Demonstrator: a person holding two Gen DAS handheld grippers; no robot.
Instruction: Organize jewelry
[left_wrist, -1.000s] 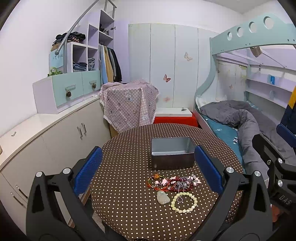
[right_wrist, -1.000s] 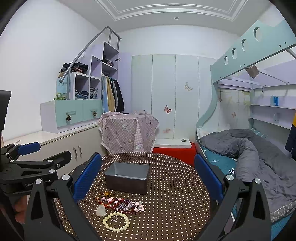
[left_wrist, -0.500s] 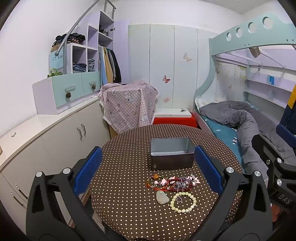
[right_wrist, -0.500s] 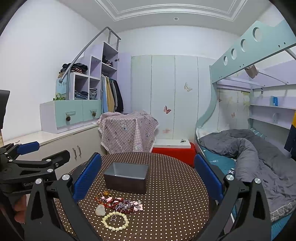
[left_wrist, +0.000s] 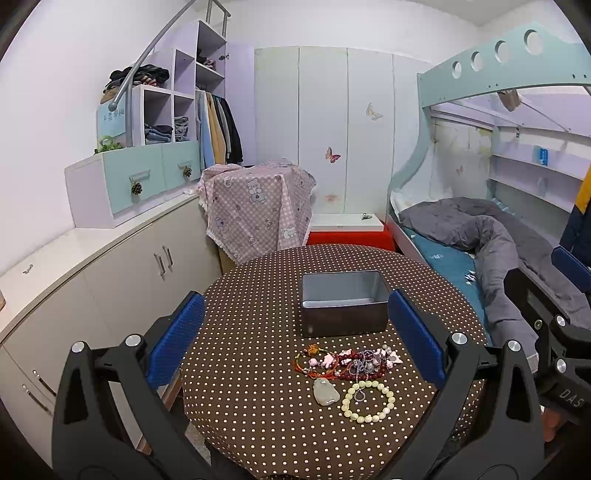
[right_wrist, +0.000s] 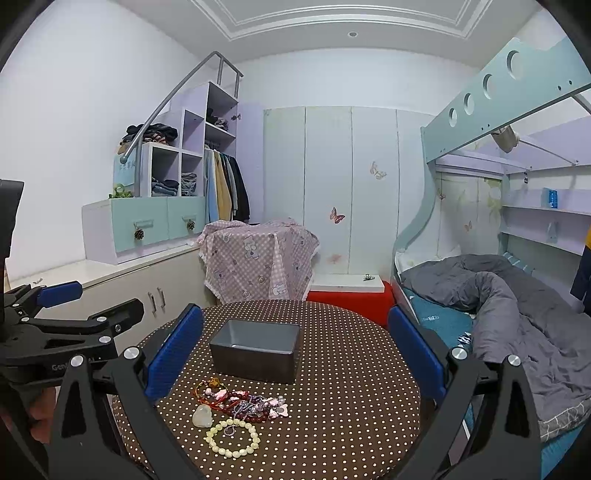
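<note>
A grey metal box (left_wrist: 343, 303) (right_wrist: 255, 350) stands open and looks empty on a round brown polka-dot table (left_wrist: 258, 406) (right_wrist: 351, 406). In front of it lies a pile of jewelry: a tangle of red and pink bracelets (left_wrist: 345, 363) (right_wrist: 242, 402), a pale stone pendant (left_wrist: 325, 392) (right_wrist: 202, 416) and a cream bead bracelet (left_wrist: 368, 401) (right_wrist: 232, 438). My left gripper (left_wrist: 295, 343) is open and empty, held above the table short of the pile. My right gripper (right_wrist: 295, 354) is open and empty, to the right of the pile.
White cabinets (left_wrist: 110, 266) line the left wall. A cloth-covered stand (left_wrist: 258, 210) and a red box (left_wrist: 351, 236) sit behind the table. A bunk bed with a grey duvet (left_wrist: 480, 236) is on the right.
Both views have shifted only slightly; the box and jewelry sit a touch lower and nearer in the left wrist view. Both grippers stay open.
</note>
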